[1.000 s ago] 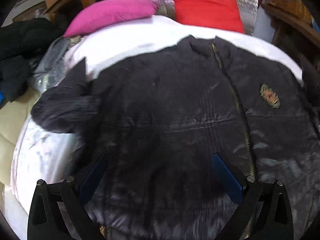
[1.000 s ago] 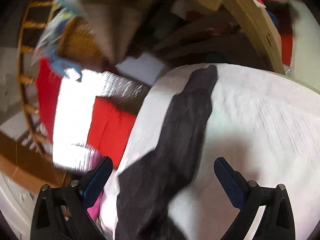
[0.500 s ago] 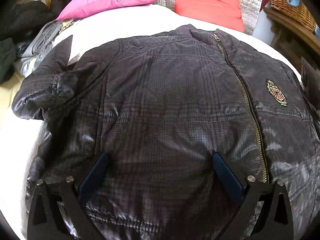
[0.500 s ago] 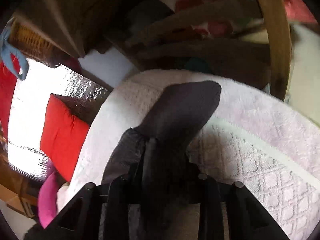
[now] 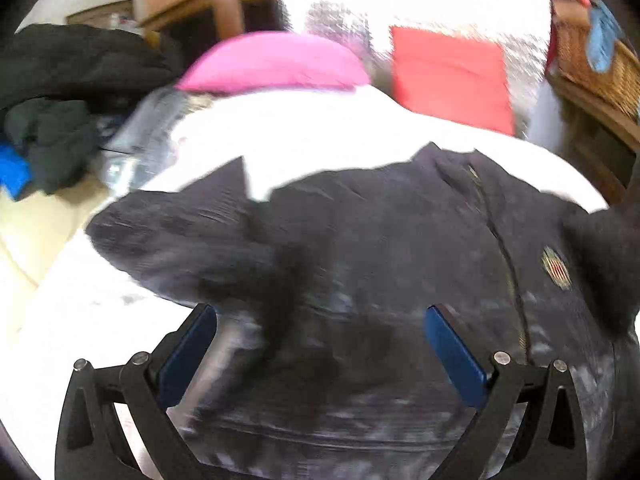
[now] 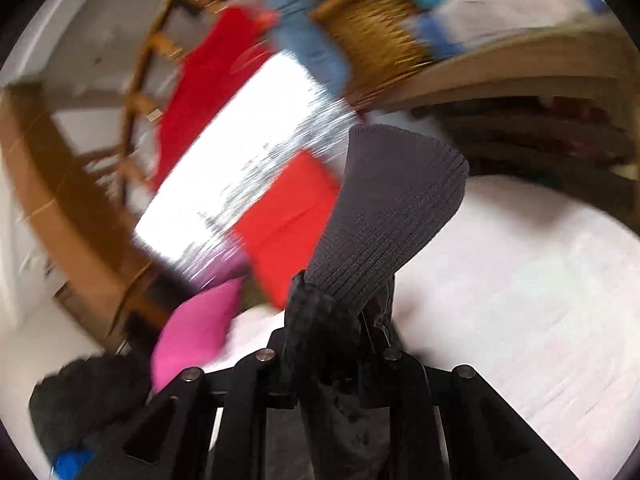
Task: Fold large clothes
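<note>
Jacket (image 5: 380,280): dark and shiny, spread flat on the white bed cover (image 5: 320,132), zip side up, collar at 12 o'clock.
Zip (image 5: 500,248): runs down the front, a bit toward 3 o'clock.
Badge (image 5: 556,270): small and gold, on the chest at 3 o'clock from the zip.
Far sleeve (image 5: 180,236): sticks out toward 9 o'clock, blurry, maybe bent back on itself.
Left gripper (image 5: 320,336): jaws spread wide, blue pads (image 5: 188,352) on each side, nothing between them, low over the jacket's bottom half.
Right gripper (image 6: 332,356): jaws squeezed tight on the sleeve.
Cuff (image 6: 396,216): grey ribbed knit, pokes up out of the right gripper toward 1 o'clock, lifted off the bed cover.
Pink pillow (image 5: 276,64): at 12 o'clock past the jacket, on the bed.
Red pillow (image 5: 452,76): just beside the pink one, toward 1 o'clock.
Dark clothes pile (image 5: 60,92): off the bed at 10 o'clock.
Wicker basket (image 5: 600,68): on a wooden shelf at 2 o'clock.
</note>
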{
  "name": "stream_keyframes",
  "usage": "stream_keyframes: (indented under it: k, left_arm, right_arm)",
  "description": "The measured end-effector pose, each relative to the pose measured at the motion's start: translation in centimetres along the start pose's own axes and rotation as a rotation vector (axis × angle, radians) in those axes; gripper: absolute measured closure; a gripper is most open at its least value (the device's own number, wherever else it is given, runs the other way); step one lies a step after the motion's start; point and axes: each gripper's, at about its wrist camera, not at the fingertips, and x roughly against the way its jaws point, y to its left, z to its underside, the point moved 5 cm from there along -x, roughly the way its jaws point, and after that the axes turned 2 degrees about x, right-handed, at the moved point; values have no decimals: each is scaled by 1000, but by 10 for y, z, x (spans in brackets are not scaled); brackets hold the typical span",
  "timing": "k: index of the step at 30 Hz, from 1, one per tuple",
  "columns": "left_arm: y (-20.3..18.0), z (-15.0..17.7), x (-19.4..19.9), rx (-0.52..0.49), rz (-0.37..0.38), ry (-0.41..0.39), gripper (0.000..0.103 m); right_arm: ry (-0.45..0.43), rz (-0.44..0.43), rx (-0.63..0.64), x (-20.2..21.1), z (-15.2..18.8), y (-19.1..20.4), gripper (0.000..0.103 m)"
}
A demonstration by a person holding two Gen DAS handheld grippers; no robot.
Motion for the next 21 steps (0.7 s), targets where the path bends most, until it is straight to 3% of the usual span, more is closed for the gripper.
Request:
stream_keyframes:
  k: [4, 8, 11, 13, 14, 15, 19, 21]
  left_arm:
    - [39, -3, 13, 51, -46, -51, 0]
    - [70, 0, 31, 92, -62, -100, 0]
    - [88, -2, 36, 124, -63, -118, 0]
    - [97, -3, 33, 159, -49, -110, 0]
    - [101, -2, 33, 178, -39, -103, 0]
    - [106, -2, 31, 203, -24, -93, 0]
    - [107, 0, 28, 262, 6, -72, 0]
    - [104, 1, 27, 274, 26, -68, 0]
  right_arm:
    - [106, -85, 40, -33, 58, 68, 83]
    - [246, -143, 22, -74, 125, 111, 82]
    - [395, -191, -9, -99, 180, 133, 76]
    - [508, -238, -35, -110, 212, 143, 49]
    - [542, -279, -64, -111, 219, 142, 21]
    - [564, -324, -90, -110, 224, 144, 14]
    - [569, -386, -5, -92, 216, 143, 14]
    - [510, -314, 87, -71, 200, 126, 14]
